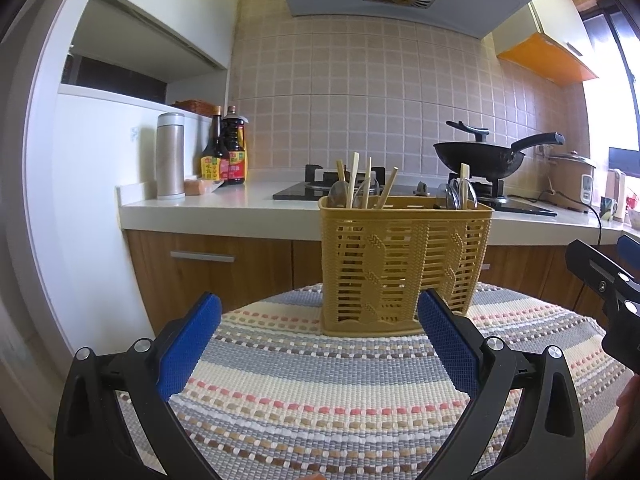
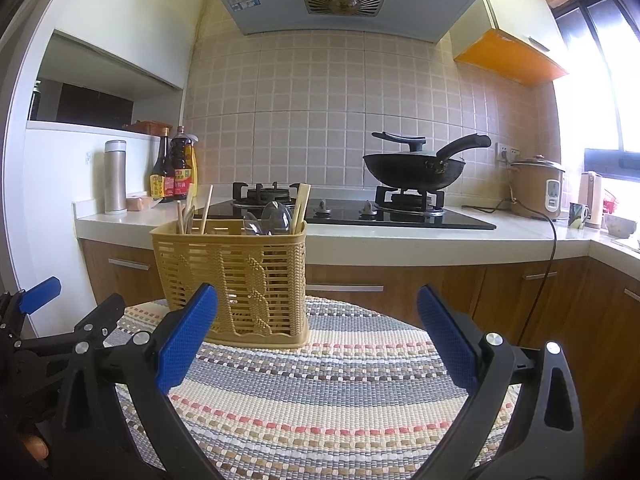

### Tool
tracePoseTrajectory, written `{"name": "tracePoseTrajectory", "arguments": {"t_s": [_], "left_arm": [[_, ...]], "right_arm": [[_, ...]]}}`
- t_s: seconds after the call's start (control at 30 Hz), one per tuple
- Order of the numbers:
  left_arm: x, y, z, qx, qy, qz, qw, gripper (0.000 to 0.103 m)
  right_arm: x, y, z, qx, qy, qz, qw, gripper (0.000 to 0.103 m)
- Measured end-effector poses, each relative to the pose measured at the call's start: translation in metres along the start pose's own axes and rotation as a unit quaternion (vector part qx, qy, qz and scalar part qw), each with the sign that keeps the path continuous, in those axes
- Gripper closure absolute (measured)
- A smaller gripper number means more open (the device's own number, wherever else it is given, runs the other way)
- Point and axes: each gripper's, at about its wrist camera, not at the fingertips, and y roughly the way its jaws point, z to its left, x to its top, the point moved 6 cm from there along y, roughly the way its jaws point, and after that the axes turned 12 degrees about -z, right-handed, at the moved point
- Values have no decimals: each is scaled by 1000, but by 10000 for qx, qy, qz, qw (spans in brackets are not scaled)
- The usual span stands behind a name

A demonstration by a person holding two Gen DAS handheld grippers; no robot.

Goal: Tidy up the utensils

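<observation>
A tan slotted utensil basket [image 1: 404, 264] [image 2: 236, 280] stands upright on a striped woven mat [image 1: 320, 392] [image 2: 332, 392]. Wooden chopsticks [image 1: 354, 180] [image 2: 206, 210] and clear spoons [image 1: 338, 194] [image 2: 276, 218] stick up out of it. My left gripper [image 1: 320, 344] is open just in front of the basket, with nothing between its blue pads [image 1: 188, 348]. My right gripper [image 2: 318, 344] is open too and empty; the basket sits ahead and to its left. Each gripper shows at the edge of the other's view, the right gripper [image 1: 608, 280] and the left gripper [image 2: 60, 320].
Behind the mat runs a white counter [image 1: 240, 204] [image 2: 400, 236] with a gas hob [image 2: 360, 212], a black wok [image 1: 480, 156] [image 2: 416, 168], sauce bottles [image 1: 226, 148] [image 2: 174, 168], a steel flask [image 1: 170, 156] [image 2: 115, 178] and a rice cooker [image 2: 538, 188] with a trailing cord. Wooden cabinets stand below.
</observation>
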Motion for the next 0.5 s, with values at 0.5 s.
{"name": "tracePoseTrajectory", "arguments": {"t_s": [0.5], "left_arm": [[-1, 1, -1, -33, 11, 35, 10000, 8]], "right_arm": [[-1, 1, 0, -15, 6, 32, 10000, 8]]}}
